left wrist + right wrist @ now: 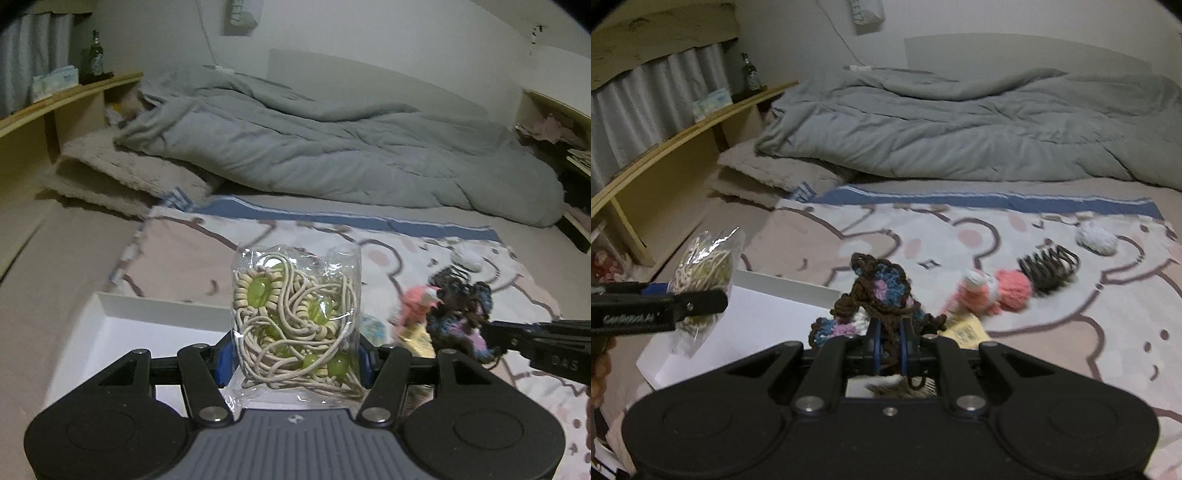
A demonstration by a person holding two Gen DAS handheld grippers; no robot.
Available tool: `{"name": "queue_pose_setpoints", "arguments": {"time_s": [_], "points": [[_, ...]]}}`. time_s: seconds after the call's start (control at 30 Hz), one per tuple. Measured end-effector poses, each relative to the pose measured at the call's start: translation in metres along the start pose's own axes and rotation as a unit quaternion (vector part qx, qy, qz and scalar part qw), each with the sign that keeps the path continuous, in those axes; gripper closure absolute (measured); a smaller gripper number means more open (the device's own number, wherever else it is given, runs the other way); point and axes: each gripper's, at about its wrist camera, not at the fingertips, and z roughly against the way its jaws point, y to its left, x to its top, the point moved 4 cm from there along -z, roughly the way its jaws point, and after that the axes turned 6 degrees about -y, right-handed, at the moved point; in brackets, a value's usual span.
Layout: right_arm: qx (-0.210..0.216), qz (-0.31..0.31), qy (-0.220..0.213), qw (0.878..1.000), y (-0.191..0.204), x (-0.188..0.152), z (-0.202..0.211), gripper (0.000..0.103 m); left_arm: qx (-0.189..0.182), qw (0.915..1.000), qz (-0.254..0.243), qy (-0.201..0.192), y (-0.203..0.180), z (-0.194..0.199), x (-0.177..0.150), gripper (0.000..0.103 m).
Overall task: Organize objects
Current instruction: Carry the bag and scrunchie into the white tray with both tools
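Holding both picks aloft: left gripper (pixel 295 354) clamps bag (pixel 295 317), right gripper (pixel 890 350) clamps crochet (pixel 879 295); box (pixel 768 310) looks bare, and we count three items left mid-blanket (pixel 1071 350).

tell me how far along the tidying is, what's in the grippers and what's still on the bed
Nothing shows as placed yet: the visible part of the white box is bare. In hand: the left gripper clamps a clear bag of beaded cord, and the right gripper is shut on a crocheted piece. Left on the blanket: pink knit toy, dark hair claw, white pompom, yellow packet.

Glossy clear plastic bag (pixel 295 314), rough crocheted yarn piece (pixel 879 295), soft quilted duvet (pixel 314 155).
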Motion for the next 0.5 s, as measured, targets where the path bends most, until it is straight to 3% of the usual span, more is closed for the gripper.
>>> {"name": "queue_pose_setpoints", "arguments": {"time_s": [0.2,0.5], "points": [[0.018,-0.007,0.0,1.0,0.036,0.005,-0.027,0.093,0.031,0.9995,-0.003,-0.007,0.048,-0.011,0.003,0.042],[0.047,-0.02,0.013,0.999,0.087,0.008,-0.081,0.093,0.06,0.9979,-0.012,0.02,0.115,-0.04,-0.003,0.042]]}}
